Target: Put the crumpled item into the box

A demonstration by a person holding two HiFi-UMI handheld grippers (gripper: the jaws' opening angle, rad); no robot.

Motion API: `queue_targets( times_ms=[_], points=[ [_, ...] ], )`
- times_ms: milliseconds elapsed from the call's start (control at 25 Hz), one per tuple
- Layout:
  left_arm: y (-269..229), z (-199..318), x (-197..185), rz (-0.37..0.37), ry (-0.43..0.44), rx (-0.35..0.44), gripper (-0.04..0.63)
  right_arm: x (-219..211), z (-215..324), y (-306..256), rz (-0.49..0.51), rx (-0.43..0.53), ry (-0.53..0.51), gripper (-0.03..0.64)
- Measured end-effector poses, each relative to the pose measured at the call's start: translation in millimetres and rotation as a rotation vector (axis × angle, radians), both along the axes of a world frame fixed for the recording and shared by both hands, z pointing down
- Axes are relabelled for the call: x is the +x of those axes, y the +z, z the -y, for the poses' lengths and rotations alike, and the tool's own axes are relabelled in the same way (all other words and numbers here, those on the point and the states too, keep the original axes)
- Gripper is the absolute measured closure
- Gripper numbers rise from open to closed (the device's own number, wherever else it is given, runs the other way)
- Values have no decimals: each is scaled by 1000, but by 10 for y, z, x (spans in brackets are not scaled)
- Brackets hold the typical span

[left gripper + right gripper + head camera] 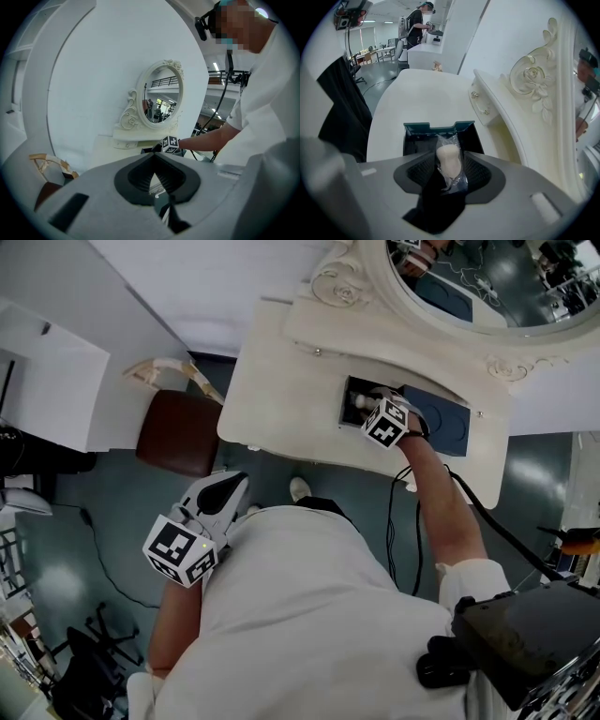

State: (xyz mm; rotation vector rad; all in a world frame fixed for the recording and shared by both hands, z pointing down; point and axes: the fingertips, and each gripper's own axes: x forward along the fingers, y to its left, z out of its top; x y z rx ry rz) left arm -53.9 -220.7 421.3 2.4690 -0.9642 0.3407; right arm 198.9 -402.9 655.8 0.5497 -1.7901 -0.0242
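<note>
The right tool (371,409), its marker cube uppermost, reached down into an open dark box (348,390) on the cream vanity counter (272,381). A small pale item (361,401) showed inside the box at the tool's tip. A dark blue panel (455,427) lay just beside the box, below the ornate oval mirror (487,287). The left tool (232,487) hung well apart, off the counter's edge, near a brown-seated chair (178,432).

Pale, clear-wrapped crumpled item (449,161) stands upright over the open box (417,127).
</note>
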Motion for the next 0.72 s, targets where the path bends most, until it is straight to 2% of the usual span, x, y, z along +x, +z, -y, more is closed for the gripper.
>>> queue_targets(
  times_ms=[400,720],
  points=[
    [-25,-153,-274,-23,75,11,597,-100,-242,-346,39,70,118,451],
    [-52,-370,-505,-37,146,14,597,-282,-743,-634,118,127,264,588]
  ],
)
